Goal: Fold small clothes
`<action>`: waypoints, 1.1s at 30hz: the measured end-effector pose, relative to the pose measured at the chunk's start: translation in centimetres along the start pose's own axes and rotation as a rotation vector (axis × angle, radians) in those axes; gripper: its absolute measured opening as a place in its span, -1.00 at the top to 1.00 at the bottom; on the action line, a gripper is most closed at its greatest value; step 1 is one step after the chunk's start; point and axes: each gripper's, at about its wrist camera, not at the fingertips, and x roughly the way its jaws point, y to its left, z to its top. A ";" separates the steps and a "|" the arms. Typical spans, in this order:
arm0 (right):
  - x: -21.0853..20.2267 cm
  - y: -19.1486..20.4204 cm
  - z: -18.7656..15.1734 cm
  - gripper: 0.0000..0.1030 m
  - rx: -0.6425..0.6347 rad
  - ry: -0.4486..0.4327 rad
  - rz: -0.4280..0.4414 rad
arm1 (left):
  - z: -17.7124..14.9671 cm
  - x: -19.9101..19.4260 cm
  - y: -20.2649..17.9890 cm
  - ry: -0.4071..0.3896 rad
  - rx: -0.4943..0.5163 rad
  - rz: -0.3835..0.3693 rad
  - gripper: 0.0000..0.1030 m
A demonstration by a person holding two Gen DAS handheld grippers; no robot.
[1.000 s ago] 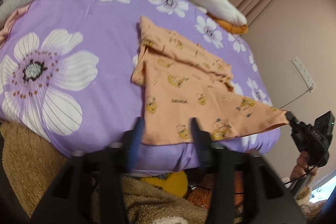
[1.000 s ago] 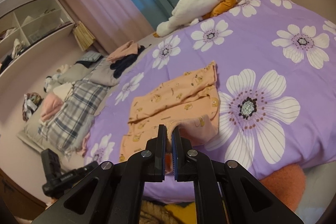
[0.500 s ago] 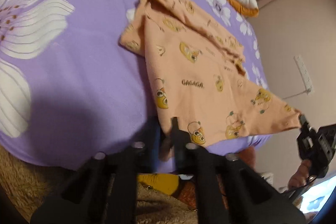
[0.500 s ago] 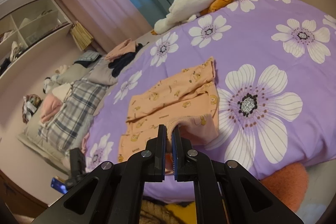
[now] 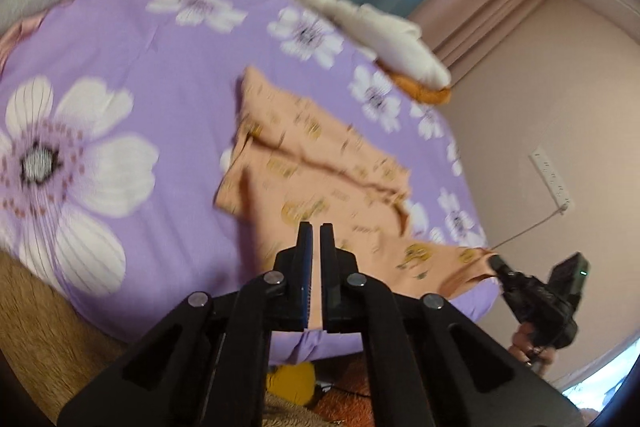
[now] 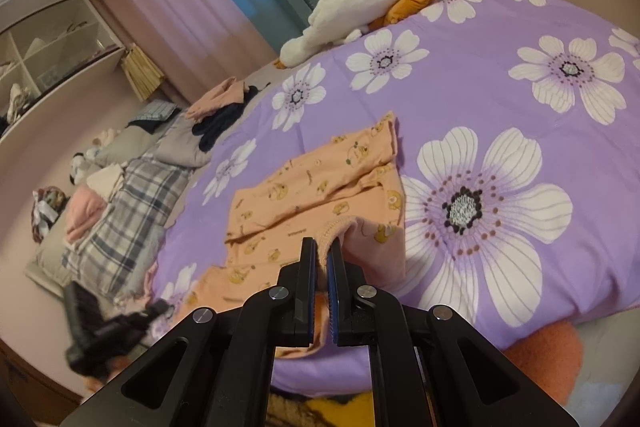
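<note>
An orange garment [image 5: 320,163] with a yellow cartoon print lies partly folded on the purple flowered bedspread [image 5: 160,67]. My left gripper [image 5: 315,227] is shut on its near edge, with orange cloth showing between the fingers, and holds that edge off the bed. To the right, my right gripper [image 5: 496,261] pinches the garment's stretched corner. In the right wrist view my right gripper [image 6: 323,243] is shut on the ribbed hem of the garment [image 6: 304,195]. There the left gripper [image 6: 160,307] is a dark blur at lower left.
A white and orange plush toy [image 5: 392,39] lies at the bed's far edge. A heap of clothes [image 6: 224,107] and a plaid blanket [image 6: 132,203] are at the head end. A brown fuzzy blanket [image 5: 48,315] hangs below the near edge. A wall socket [image 5: 554,183] has a cable.
My left gripper went from open to shut on the garment's near edge and rose with it. The right gripper kept its hold and place.
</note>
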 end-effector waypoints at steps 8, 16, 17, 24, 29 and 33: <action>1.1 0.1 0.4 0.87 -0.006 0.009 -0.002 | -0.3 1.4 0.7 0.058 0.039 0.083 0.88; 1.7 -0.7 0.0 0.87 0.010 0.032 -0.028 | -2.6 6.0 2.4 0.205 0.036 0.138 0.00; 1.8 -0.7 0.0 0.86 0.011 0.034 -0.030 | -2.8 6.6 2.6 0.226 0.033 0.122 -0.13; 2.1 -1.0 0.0 0.87 0.012 0.045 -0.038 | -4.1 10.0 3.8 0.320 -0.009 0.085 0.69; 2.4 -1.2 -0.3 0.87 0.015 0.052 -0.057 | -3.9 9.7 2.9 0.297 0.007 0.108 0.91; 2.4 -1.3 -0.2 0.87 0.009 0.050 -0.074 | -3.0 8.4 1.4 0.242 0.031 0.101 0.91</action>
